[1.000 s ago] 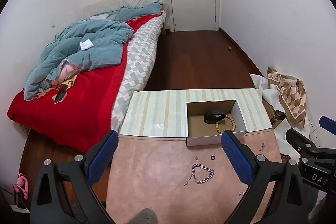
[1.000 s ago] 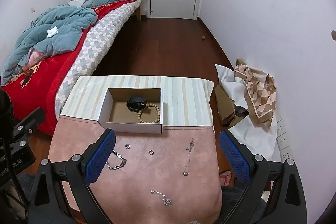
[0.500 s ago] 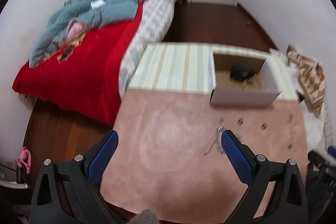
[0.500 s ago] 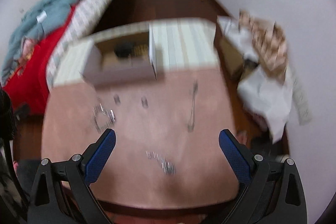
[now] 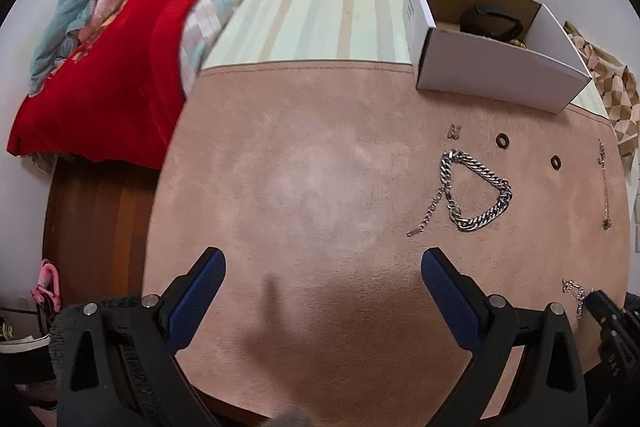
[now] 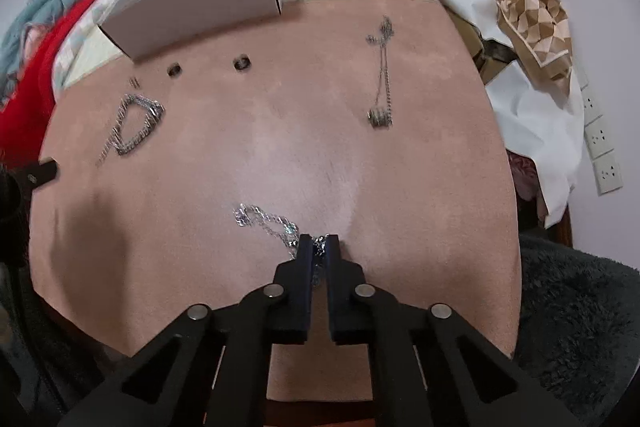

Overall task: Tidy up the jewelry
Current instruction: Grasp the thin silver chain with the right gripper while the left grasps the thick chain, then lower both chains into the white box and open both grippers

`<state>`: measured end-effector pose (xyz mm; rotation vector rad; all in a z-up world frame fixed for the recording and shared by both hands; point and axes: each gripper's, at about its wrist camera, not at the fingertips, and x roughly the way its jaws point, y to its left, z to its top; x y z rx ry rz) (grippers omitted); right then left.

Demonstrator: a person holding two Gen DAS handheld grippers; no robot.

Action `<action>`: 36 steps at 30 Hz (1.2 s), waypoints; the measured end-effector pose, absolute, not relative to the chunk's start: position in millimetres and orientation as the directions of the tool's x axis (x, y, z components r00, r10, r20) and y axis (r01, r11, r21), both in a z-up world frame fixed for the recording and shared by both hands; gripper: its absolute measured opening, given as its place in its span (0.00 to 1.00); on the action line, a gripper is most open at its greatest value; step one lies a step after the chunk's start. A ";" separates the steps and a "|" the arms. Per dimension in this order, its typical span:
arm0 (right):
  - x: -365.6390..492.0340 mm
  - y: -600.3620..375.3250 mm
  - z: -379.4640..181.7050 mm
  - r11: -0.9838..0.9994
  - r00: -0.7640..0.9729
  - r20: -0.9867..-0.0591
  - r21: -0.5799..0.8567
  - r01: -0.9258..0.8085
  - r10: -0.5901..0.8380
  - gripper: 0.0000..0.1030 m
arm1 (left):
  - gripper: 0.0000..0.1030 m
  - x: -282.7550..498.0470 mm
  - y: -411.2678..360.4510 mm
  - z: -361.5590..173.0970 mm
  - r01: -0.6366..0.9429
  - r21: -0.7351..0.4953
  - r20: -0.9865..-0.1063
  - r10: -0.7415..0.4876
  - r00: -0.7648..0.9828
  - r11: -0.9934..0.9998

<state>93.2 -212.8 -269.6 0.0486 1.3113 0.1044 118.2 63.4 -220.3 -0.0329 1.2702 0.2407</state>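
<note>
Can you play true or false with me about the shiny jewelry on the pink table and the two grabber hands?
1. The right gripper is pinching the thin silver chain. True.
2. The left gripper is holding the chunky chain bracelet. False: it is open and empty, and the bracelet lies on the pink mat, off to its right.
3. Two small dark rings lie on the mat near the white box. True.
4. The white box is empty. False: a black item sits inside.
5. The pendant necklace is already in the box. False: it lies stretched on the mat.
</note>
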 end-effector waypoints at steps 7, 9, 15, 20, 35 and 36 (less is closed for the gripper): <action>119.8 -228.1 -233.0 0.976 0.363 -0.910 0.216 0.007 0.199 0.05 | 0.96 138.1 55.3 -225.1 -0.177 -0.017 -0.960 0.034 0.279 0.984; 131.0 -229.0 -224.1 0.973 0.381 -0.900 0.230 0.007 0.210 0.05 | 0.96 147.7 50.9 -230.0 -0.175 -0.063 -0.962 -0.012 0.273 0.982; 150.7 -232.2 -228.8 0.974 0.379 -0.904 0.226 0.027 0.199 0.05 | 0.79 172.7 34.3 -245.8 -0.152 -0.081 -0.969 -0.042 0.245 0.985; 152.8 -233.3 -240.1 0.973 0.360 -0.911 0.229 0.040 0.199 0.05 | 0.57 185.7 23.3 -251.0 -0.096 -0.005 -0.962 0.021 0.272 0.995; 158.4 -223.2 -214.7 0.962 0.402 -0.884 0.271 0.020 0.240 0.05 | 0.05 180.8 44.2 -216.9 -0.010 -0.088 -0.936 -0.080 0.342 0.996; 159.3 -221.7 -210.5 0.961 0.408 -0.879 0.276 0.015 0.247 0.05 | 0.05 179.6 45.6 -212.4 -0.013 -0.095 -0.933 -0.084 0.350 0.995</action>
